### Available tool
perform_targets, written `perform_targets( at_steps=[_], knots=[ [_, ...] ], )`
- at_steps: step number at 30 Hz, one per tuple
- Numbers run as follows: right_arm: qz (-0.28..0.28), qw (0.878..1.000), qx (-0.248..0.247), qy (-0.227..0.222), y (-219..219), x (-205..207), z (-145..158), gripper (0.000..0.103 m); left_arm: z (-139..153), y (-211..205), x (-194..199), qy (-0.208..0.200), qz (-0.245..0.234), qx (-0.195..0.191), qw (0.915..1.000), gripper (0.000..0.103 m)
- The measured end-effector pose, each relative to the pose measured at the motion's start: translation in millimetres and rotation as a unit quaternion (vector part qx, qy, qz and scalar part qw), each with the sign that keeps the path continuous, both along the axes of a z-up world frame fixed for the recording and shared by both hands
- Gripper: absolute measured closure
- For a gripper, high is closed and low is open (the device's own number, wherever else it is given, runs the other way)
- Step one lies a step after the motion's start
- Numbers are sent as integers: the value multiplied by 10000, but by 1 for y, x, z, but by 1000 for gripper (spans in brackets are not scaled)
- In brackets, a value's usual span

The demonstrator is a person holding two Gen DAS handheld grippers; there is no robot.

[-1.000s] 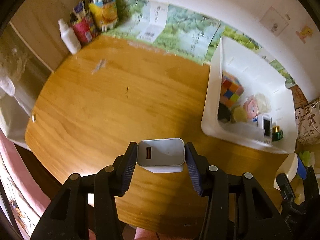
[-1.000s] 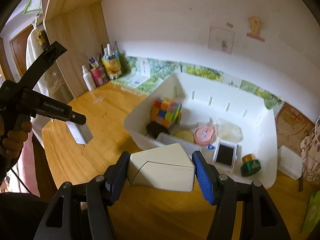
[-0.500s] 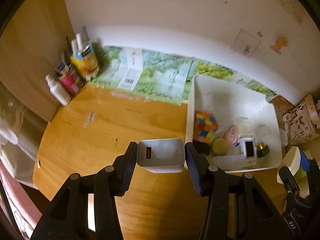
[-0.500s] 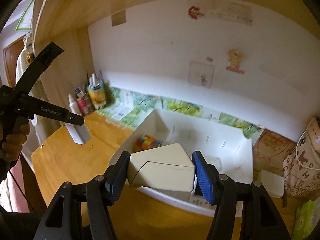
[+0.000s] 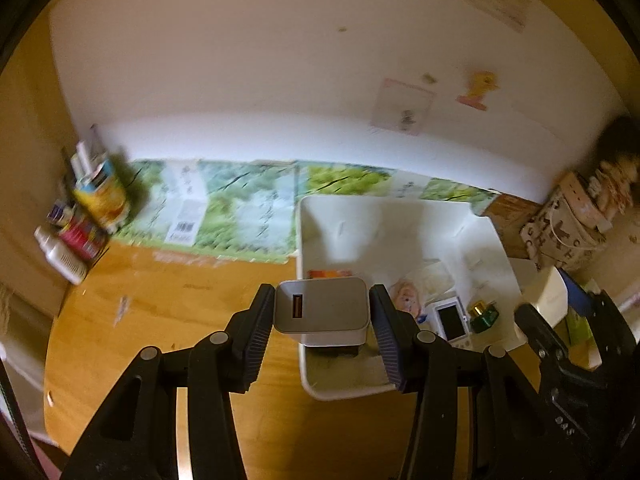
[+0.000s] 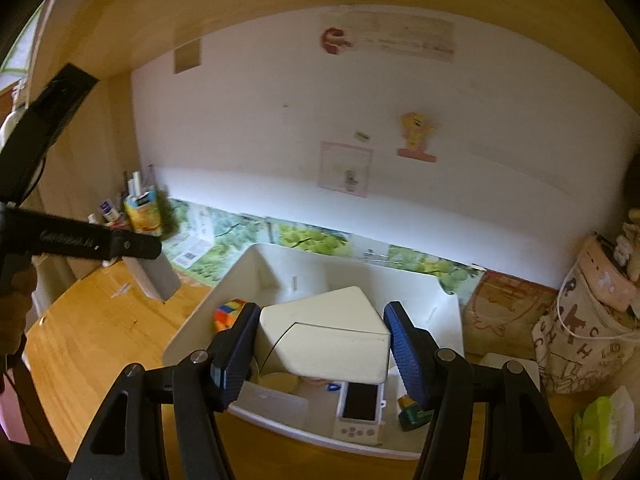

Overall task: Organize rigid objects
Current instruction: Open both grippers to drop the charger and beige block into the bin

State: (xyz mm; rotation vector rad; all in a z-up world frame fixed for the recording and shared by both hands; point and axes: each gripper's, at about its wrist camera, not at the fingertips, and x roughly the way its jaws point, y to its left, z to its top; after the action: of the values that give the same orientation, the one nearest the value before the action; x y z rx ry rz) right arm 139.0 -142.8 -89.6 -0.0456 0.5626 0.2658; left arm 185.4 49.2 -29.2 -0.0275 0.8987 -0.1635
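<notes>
Wooden desk (image 5: pixel 132 344) against a white wall, a strip of green leaf-print paper (image 5: pixel 240 208) along its back edge. Far left corner: a cluster of bottles and tubes (image 5: pixel 80 216), blurred, labels unreadable.

White plastic bin (image 6: pixel 200 324) on the desk's right half. Contents mostly blocked by whatever each gripper carries. Visible inside: a corner of a multicolored puzzle cube (image 6: pixel 229 312), a small white handheld game console (image 6: pixel 360 412) with a dark screen, a green jar with gold lid (image 5: pixel 483 314), a pinkish round item (image 5: pixel 406 298) too blurred to name.

Left gripper (image 5: pixel 320 316): fingers clamped on a white USB wall charger (image 5: pixel 320 310), orange port facing the camera, held in the air over the bin's near left corner.

Right gripper (image 6: pixel 322 344): fingers pressed against both sides of an angular cream-white box (image 6: pixel 324 340), held above the bin's front.

Right edge: a patterned cloth bag (image 6: pixel 580 328), partly cut off; a green packet (image 6: pixel 604 428) at the frame's limit.
</notes>
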Motion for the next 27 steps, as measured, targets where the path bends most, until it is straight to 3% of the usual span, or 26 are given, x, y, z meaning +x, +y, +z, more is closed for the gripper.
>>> perform_targets(
  at_steps=[4, 12, 20, 27],
  knots=[
    [-261, 9996, 37, 74, -9, 9, -9, 39, -9, -18, -1, -201, -309, 23, 9993, 51],
    [-470, 9985, 194, 223, -25, 27, -30, 39, -28, -47, 7, -141, -806, -259, 9963, 51],
    [-428, 9971, 374, 508, -33, 47, -52, 39, -37, -65, 23, -243, -907, -240, 9953, 51],
    [-439, 9940, 546, 843, -37, 65, -71, 39, -54, -69, 43, 29, -869, -141, 9961, 51]
  ],
)
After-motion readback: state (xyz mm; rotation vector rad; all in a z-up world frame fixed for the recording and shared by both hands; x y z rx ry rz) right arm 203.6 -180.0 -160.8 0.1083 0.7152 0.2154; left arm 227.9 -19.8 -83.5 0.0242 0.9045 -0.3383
